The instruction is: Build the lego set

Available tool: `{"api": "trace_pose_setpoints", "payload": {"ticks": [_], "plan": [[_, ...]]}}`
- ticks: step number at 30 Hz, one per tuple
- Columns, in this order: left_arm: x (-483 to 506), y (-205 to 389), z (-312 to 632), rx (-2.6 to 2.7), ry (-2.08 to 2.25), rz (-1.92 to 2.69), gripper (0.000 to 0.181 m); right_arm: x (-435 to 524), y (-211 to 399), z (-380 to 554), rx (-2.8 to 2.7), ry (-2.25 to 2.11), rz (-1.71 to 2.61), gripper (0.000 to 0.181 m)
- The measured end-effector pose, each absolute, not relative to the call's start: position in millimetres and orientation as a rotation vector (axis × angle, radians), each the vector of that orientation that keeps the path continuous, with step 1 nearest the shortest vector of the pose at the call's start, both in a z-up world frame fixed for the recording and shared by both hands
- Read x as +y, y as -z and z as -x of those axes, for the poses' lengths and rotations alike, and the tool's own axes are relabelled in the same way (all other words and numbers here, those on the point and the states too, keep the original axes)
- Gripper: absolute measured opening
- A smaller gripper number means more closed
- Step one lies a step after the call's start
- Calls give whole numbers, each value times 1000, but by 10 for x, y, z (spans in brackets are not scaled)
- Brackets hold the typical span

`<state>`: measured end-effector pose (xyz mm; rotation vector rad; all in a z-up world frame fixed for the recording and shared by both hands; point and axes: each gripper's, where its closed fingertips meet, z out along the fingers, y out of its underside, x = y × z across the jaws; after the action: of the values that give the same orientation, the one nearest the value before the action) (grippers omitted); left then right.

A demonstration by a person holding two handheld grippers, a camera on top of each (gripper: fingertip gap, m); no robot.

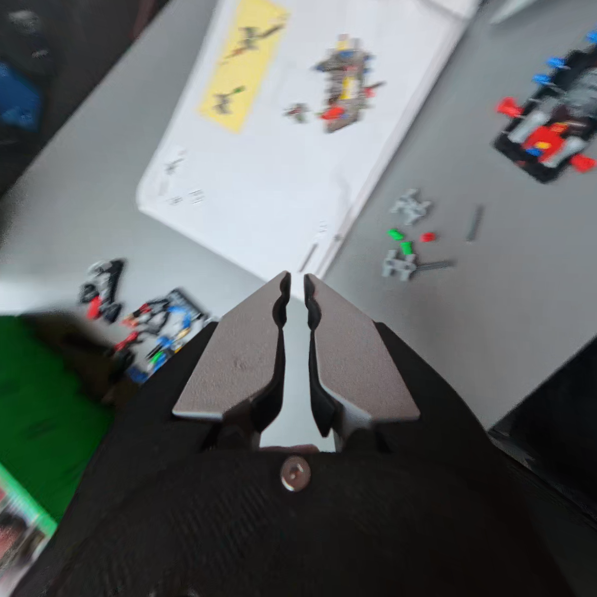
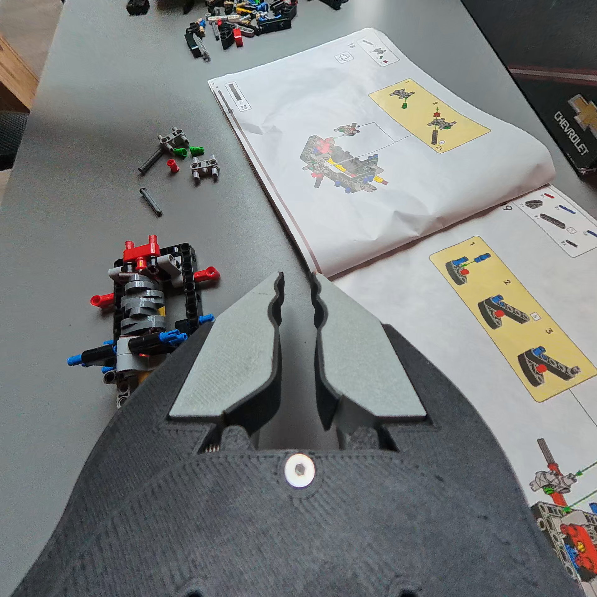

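The part-built lego frame (image 2: 151, 310), black with grey discs and red and blue pins, lies on the grey table left of my right gripper (image 2: 297, 277). That gripper hovers with its jaws a little apart and empty. Beyond the frame lie two grey connectors (image 2: 174, 139) (image 2: 205, 168), green pins (image 2: 187, 151), a red bush (image 2: 173, 165) and a dark axle (image 2: 151, 202). The left wrist view is blurred. My left gripper (image 1: 297, 277) hovers over the booklet's near corner, jaws a narrow gap apart, empty. The frame (image 1: 555, 122) and small parts (image 1: 410, 239) lie to its right.
The open instruction booklet (image 2: 371, 161) covers the table's middle and right; it also shows in the left wrist view (image 1: 290, 129). A pile of loose parts (image 2: 239, 22) (image 1: 155, 326) lies at one end. A black box (image 2: 565, 97) stands at the right. A green object (image 1: 42, 403) is at the left. The tips of one gripper are about 25 cm away from the tips of the other. Left tips and right tips are each some 15 cm from the dark axle (image 2: 151, 202).
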<state>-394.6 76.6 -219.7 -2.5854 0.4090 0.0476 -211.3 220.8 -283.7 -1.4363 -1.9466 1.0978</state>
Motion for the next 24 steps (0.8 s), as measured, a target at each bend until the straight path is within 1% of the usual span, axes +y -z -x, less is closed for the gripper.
{"api": "trace_pose_setpoints", "payload": {"ticks": [2,3,4,7,13,15,17,24], "plan": [[714,2053,4523,207,-170,2630,16,2204,2848,2113,-1954,-1095,1439,13],[698,2008,4818,95,-235,2643,16,2202,2853,2113,-1958,-1092,1440,13],[692,1988,5065,1,-276,2645,14,2202,2856,2114,-1960,-1089,1441,13],[719,2129,5474,-161,-245,2678,0,2208,2853,2115,-1954,-1083,1439,12],[730,2623,5742,-297,-188,2824,0,2222,2840,2116,-1940,-1086,1442,12],[725,2713,5760,-302,-169,2852,0,2219,2840,2115,-1941,-1088,1440,12],[710,2799,5767,-312,-138,2883,7,2213,2844,2114,-1946,-1089,1440,13],[696,2960,5799,-338,-91,2931,8,2203,2850,2111,-1954,-1088,1437,13]]}}
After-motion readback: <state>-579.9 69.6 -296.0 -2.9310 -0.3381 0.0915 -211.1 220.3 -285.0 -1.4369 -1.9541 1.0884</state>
